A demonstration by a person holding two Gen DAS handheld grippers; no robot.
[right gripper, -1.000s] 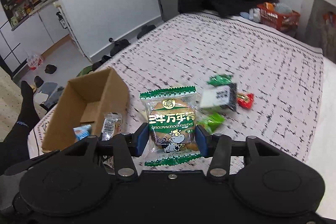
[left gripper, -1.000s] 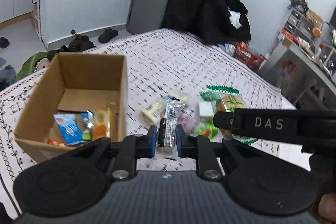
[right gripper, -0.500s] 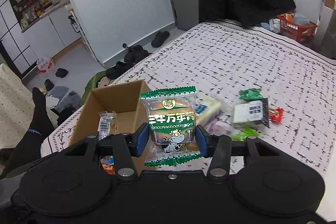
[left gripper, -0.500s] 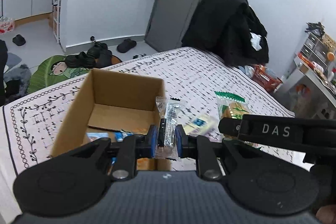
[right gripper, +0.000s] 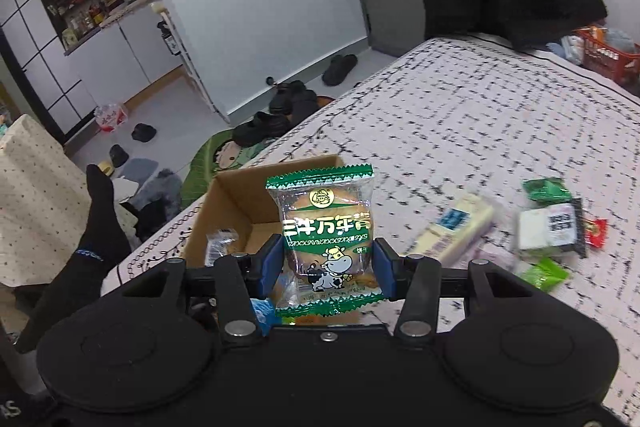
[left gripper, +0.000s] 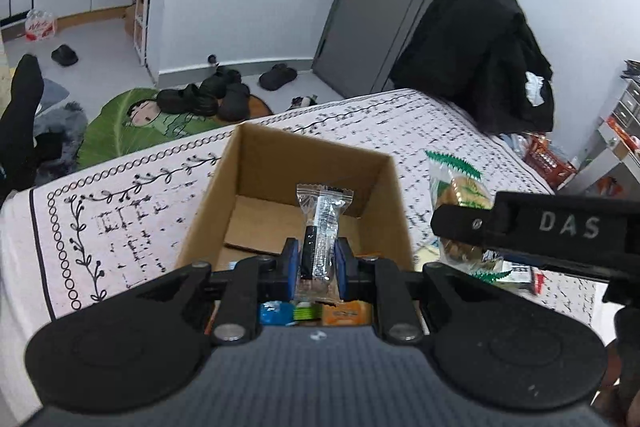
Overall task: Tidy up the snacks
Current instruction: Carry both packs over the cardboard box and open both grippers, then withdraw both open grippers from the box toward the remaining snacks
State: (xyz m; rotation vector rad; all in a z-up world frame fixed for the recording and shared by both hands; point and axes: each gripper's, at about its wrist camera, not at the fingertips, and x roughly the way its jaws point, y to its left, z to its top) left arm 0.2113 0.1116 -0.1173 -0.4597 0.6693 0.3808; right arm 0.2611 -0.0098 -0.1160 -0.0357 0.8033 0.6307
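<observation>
1. Left wrist view: left gripper [left gripper: 316, 264] is clamped narrow on a clear-wrapped dark snack bar [left gripper: 322, 227]. The bar stands upright, long axis running away from the camera, its top crimp over the open cardboard box [left gripper: 202, 215].
2. The box mouth sits directly ahead of and below the left fingertips. The blue, green and orange packets already inside show just under the jaws.
3. Right wrist view: right gripper [right gripper: 328, 269] holds a green cow-print biscuit pack [right gripper: 326, 239] at medium width, pads pressing its side edges, pack upright.
4. From the right side the box lies ahead and to the left, with the pack overlapping its right wall. My read: the left hand is better centred, so it drops first.
5. Remaining snacks [right gripper: 548, 227] lie loose on the patterned bedspread [right gripper: 460, 115], right of the box.
</observation>
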